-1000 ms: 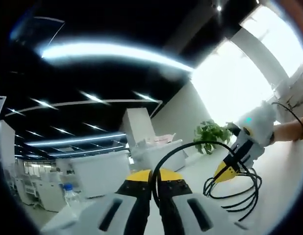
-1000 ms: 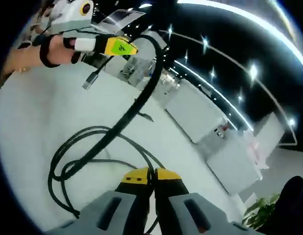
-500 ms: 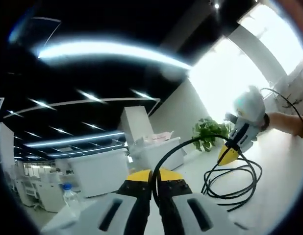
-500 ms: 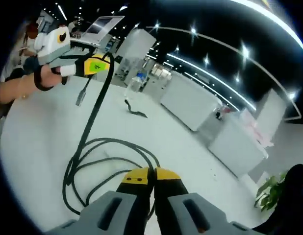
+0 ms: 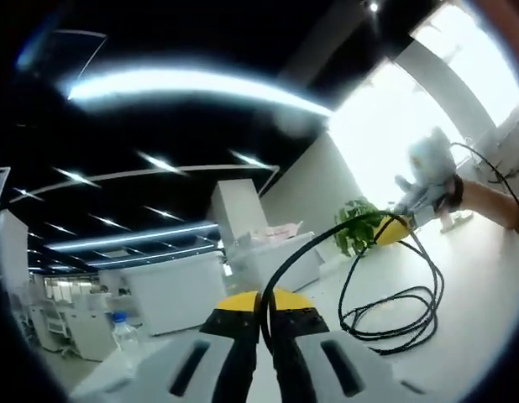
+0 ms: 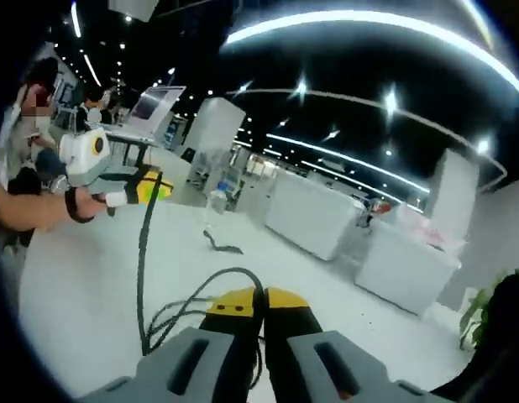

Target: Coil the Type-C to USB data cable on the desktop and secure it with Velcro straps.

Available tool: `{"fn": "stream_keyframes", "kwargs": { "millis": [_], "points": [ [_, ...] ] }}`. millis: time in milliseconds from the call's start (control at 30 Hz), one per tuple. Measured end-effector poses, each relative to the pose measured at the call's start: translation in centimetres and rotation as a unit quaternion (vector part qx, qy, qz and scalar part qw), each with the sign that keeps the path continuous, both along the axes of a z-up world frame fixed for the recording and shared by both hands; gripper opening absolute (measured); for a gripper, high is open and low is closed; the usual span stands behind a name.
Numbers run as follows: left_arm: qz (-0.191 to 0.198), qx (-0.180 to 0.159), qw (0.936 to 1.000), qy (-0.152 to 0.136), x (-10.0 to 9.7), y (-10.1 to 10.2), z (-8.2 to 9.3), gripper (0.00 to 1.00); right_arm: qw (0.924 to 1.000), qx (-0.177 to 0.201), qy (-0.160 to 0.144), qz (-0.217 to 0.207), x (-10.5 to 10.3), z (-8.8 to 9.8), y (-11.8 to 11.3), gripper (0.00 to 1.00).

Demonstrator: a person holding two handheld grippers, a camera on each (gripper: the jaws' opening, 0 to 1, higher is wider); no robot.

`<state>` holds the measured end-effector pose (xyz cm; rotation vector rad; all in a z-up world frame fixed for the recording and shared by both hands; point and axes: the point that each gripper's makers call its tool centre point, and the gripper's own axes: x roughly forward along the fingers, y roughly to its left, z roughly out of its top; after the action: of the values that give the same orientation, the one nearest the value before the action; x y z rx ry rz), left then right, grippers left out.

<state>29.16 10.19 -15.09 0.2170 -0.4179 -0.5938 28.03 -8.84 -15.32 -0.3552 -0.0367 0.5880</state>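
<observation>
Right tongs [image 5: 392, 228] lifted, both pinching cable [image 5: 385, 290]

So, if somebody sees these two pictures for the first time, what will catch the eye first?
Most likely the black cable, which lies in loose loops on the white desktop and rises in an arc to both claws. In the left gripper view the left claw is shut on the cable, and the right claw holds it up further away. In the right gripper view a small dark strap lies on the desktop near a water bottle.
</observation>
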Motion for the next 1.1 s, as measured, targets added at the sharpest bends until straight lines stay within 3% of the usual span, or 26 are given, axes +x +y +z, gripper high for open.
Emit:
{"fn": "stream_keyframes", "kwargs": {
  "millis": [33, 67, 100, 200, 333, 433, 633, 867, 1100],
  "points": [
    [0.000, -0.002, 1.0000, 0.001, 0.0, 0.1, 0.0, 0.05, 0.9999, -0.004, -0.006, -0.016, 0.2, 0.2, -0.4, 0.01],
    [0.001, -0.003, 1.0000, 0.002, 0.0, 0.1, 0.0, 0.05, 0.9978, -0.031, -0.036, -0.047, 0.6, 0.6, -1.1, 0.01],
    [0.001, -0.003, 1.0000, 0.002, 0.0, 0.1, 0.0, 0.05, 0.9975, -0.025, -0.045, -0.049, 0.7, 0.9, -1.2, 0.01],
    [-0.001, -0.002, 1.0000, 0.002, 0.0, 0.0, 0.0, 0.05, 0.9985, 0.034, -0.029, -0.030, 0.5, 1.0, -0.6, 0.01],
    [-0.001, 0.004, 1.0000, -0.001, -0.1, -0.2, -0.1, 0.05, 0.9976, 0.029, -0.044, -0.045, 0.9, 0.9, -0.7, 0.01],
    [-0.001, 0.012, 0.9999, -0.004, -0.2, -0.4, -0.2, 0.05, 0.9972, 0.046, -0.050, -0.030, 0.6, 1.2, 0.1, 0.01],
    [-0.003, 0.014, 0.9999, -0.001, -0.2, -0.7, -0.4, 0.05, 0.9950, 0.092, -0.038, -0.005, 0.5, 0.8, 1.6, 0.01],
    [-0.001, 0.042, 0.9991, -0.004, -0.1, -1.3, -1.1, 0.05, 0.9880, 0.144, 0.009, 0.055, -0.1, -0.3, 4.1, 0.01],
    [-0.020, 0.075, 0.9970, -0.006, -0.6, -2.7, -1.9, 0.05, 0.9808, 0.179, 0.009, 0.076, -0.8, 0.2, 4.8, 0.01]
  ]
}}
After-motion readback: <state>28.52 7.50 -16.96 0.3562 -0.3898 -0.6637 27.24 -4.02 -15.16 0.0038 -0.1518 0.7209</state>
